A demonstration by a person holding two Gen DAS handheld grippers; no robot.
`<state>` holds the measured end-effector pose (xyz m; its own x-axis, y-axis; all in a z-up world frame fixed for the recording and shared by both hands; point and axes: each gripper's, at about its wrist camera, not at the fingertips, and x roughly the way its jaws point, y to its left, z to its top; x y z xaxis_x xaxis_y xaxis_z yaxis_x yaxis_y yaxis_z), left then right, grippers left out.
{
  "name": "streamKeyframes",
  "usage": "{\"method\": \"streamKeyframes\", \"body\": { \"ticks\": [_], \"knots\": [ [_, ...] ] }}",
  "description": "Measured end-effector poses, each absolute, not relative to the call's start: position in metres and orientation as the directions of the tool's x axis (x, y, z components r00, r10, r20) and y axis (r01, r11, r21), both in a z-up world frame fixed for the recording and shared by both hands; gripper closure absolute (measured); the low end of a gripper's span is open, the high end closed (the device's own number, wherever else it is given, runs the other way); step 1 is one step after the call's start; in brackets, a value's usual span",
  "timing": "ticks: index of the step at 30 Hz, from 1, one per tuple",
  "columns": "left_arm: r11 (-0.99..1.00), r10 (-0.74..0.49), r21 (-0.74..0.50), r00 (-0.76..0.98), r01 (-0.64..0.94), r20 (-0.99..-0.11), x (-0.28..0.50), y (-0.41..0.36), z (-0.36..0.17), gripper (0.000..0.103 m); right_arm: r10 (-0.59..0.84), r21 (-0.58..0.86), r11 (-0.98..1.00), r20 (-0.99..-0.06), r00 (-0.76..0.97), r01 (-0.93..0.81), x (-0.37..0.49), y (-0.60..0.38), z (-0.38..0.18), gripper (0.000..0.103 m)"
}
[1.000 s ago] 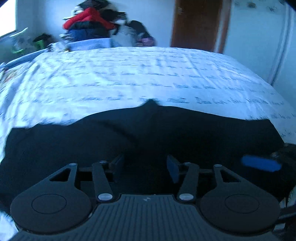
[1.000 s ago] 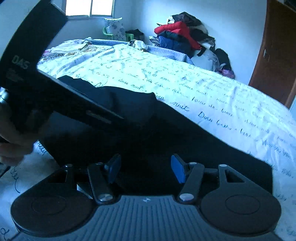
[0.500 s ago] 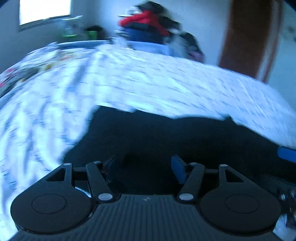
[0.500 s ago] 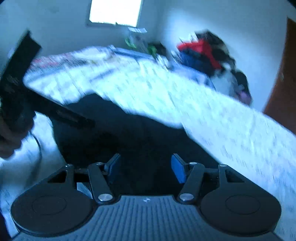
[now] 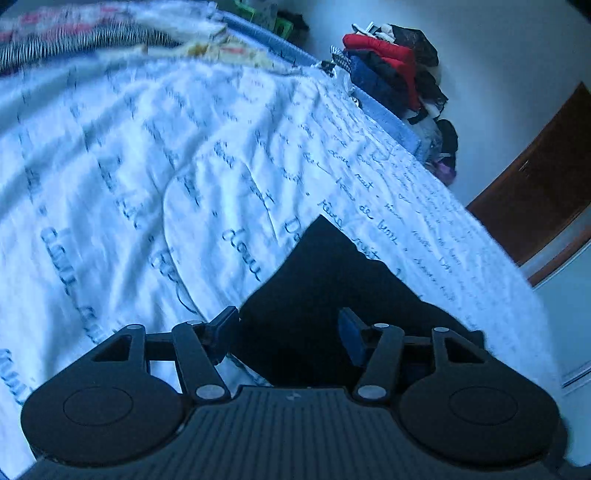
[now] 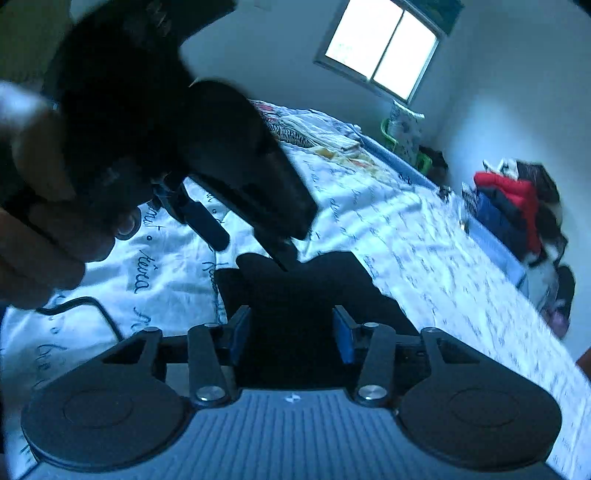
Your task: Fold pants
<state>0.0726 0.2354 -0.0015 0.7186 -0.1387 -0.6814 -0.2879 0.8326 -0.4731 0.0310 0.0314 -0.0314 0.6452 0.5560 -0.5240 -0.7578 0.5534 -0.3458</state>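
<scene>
Black pants (image 5: pixel 325 295) lie flat on a white bedsheet (image 5: pixel 147 166) printed with blue script. In the left wrist view a pointed end of the pants runs up between the blue pads of my left gripper (image 5: pixel 288 332). Its jaws are closing, and the pads stand apart from the cloth. In the right wrist view the pants (image 6: pixel 306 288) fill the gap of my right gripper (image 6: pixel 291 336). These jaws are also closing, with dark cloth between the pads and no pinch visible. The left gripper (image 6: pixel 251 251), held by a hand (image 6: pixel 44 240), reaches in from the upper left, tips at the pants' far edge.
A heap of red, blue and dark clothes (image 5: pixel 391 70) sits past the far side of the bed, near a brown door (image 5: pixel 535 206). Folded patterned laundry (image 5: pixel 110 33) lies at the head of the bed. A black cable (image 6: pixel 85 306) crosses the sheet. A bright window (image 6: pixel 380 48) is behind.
Both views have rolled and swung sideways along the pants, from their broad middle to one narrow end. The right gripper's pads have come closer together.
</scene>
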Motion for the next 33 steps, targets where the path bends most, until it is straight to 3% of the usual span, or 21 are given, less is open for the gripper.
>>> {"method": "streamKeyframes", "body": {
  "ticks": [2, 6, 9, 11, 14, 16, 19, 30, 33],
  "knots": [
    [0.809, -0.171, -0.509, 0.711, -0.293, -0.682, 0.074, 0.238, -0.006, 0.045, 0.545, -0.359, 0.544, -0.537, 0.644, -0.759, 0.034, 0.041, -0.037, 0.065],
    [0.751, -0.238, -0.587, 0.705, -0.303, -0.668, 0.075, 0.246, -0.016, 0.046, 0.546, -0.346, 0.525, -0.564, 0.619, -0.778, 0.038, 0.053, -0.045, 0.066],
    [0.703, -0.288, -0.642, 0.703, -0.305, -0.65, 0.074, 0.25, -0.021, 0.047, 0.533, -0.386, 0.508, -0.561, 0.633, -0.77, 0.037, 0.06, -0.051, 0.078],
    [0.679, -0.311, -0.666, 0.701, -0.309, -0.642, 0.077, 0.251, -0.026, 0.048, 0.526, -0.409, 0.519, -0.54, 0.657, -0.751, 0.038, 0.061, -0.054, 0.091],
    [0.638, -0.331, -0.698, 0.702, -0.326, -0.631, 0.08, 0.252, -0.034, 0.059, 0.539, -0.38, 0.552, -0.516, 0.666, -0.742, 0.04, 0.055, -0.05, 0.094],
    [0.591, -0.341, -0.726, 0.707, -0.352, -0.62, 0.081, 0.254, -0.041, 0.078, 0.551, -0.355, 0.567, -0.507, 0.663, -0.743, 0.041, 0.051, -0.046, 0.096],
    [0.563, -0.338, -0.742, 0.718, -0.365, -0.609, 0.077, 0.256, -0.043, 0.088, 0.563, -0.323, 0.569, -0.517, 0.645, -0.756, 0.043, 0.047, -0.043, 0.096],
    [0.641, -0.285, -0.681, 0.714, -0.355, -0.64, 0.061, 0.25, -0.046, 0.089, 0.582, -0.274, 0.529, -0.571, 0.578, -0.803, 0.04, 0.053, -0.05, 0.095],
    [0.641, -0.286, -0.682, 0.715, -0.353, -0.638, 0.061, 0.251, -0.046, 0.088, 0.554, -0.274, 0.553, -0.585, 0.592, -0.787, 0.036, 0.045, -0.05, 0.082]
  ]
}}
